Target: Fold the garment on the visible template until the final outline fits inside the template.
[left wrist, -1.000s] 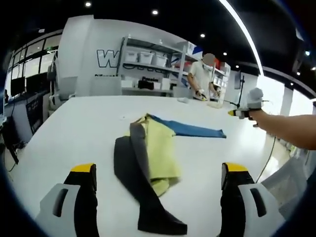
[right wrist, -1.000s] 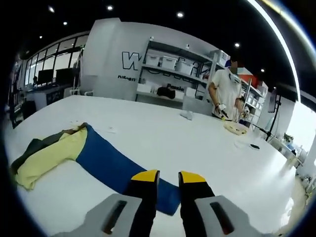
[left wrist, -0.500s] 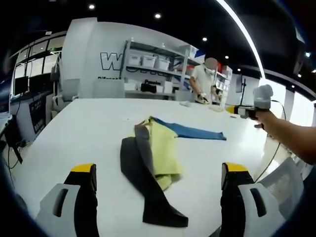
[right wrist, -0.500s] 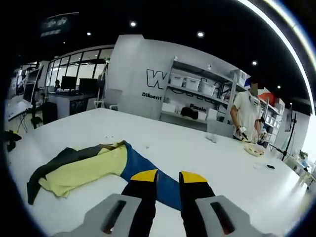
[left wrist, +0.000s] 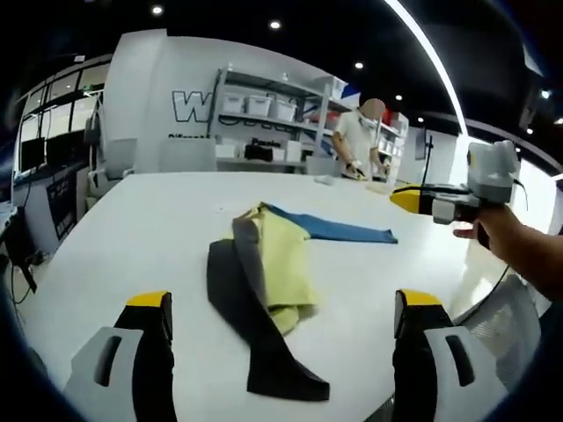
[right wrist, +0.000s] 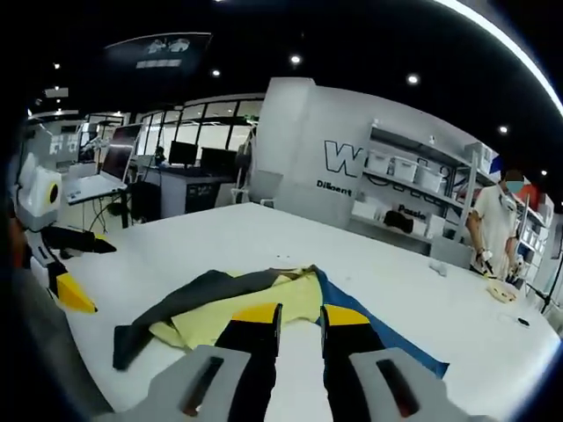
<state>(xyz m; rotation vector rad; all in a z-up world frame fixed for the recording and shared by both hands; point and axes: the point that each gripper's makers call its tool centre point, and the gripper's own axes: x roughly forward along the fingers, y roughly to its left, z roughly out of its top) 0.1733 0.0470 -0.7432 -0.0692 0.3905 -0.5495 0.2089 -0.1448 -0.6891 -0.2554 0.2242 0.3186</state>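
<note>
A crumpled garment (left wrist: 274,264) lies on the white table (left wrist: 132,229), with a yellow body, a dark grey part (left wrist: 237,308) trailing toward me and a blue part (left wrist: 343,231) stretched to the right. My left gripper (left wrist: 281,301) hovers before it, jaws wide apart and empty. At the right of the left gripper view a hand holds my right gripper (left wrist: 406,199) above the table edge. In the right gripper view the garment (right wrist: 198,321) lies just beyond my right gripper (right wrist: 299,314), whose jaws stand together with nothing between them. My left gripper (right wrist: 66,286) shows at the left edge.
A person (left wrist: 361,141) stands at the table's far end by some small items. Shelves with bins (left wrist: 264,114) line the back wall. Desks with monitors (right wrist: 185,167) stand beyond the table. A grey chair (left wrist: 519,325) sits off the table's right edge.
The right gripper has risen and swung left, so the garment now sits straight ahead of it. The left gripper has hardly moved. The garment lies as before.
</note>
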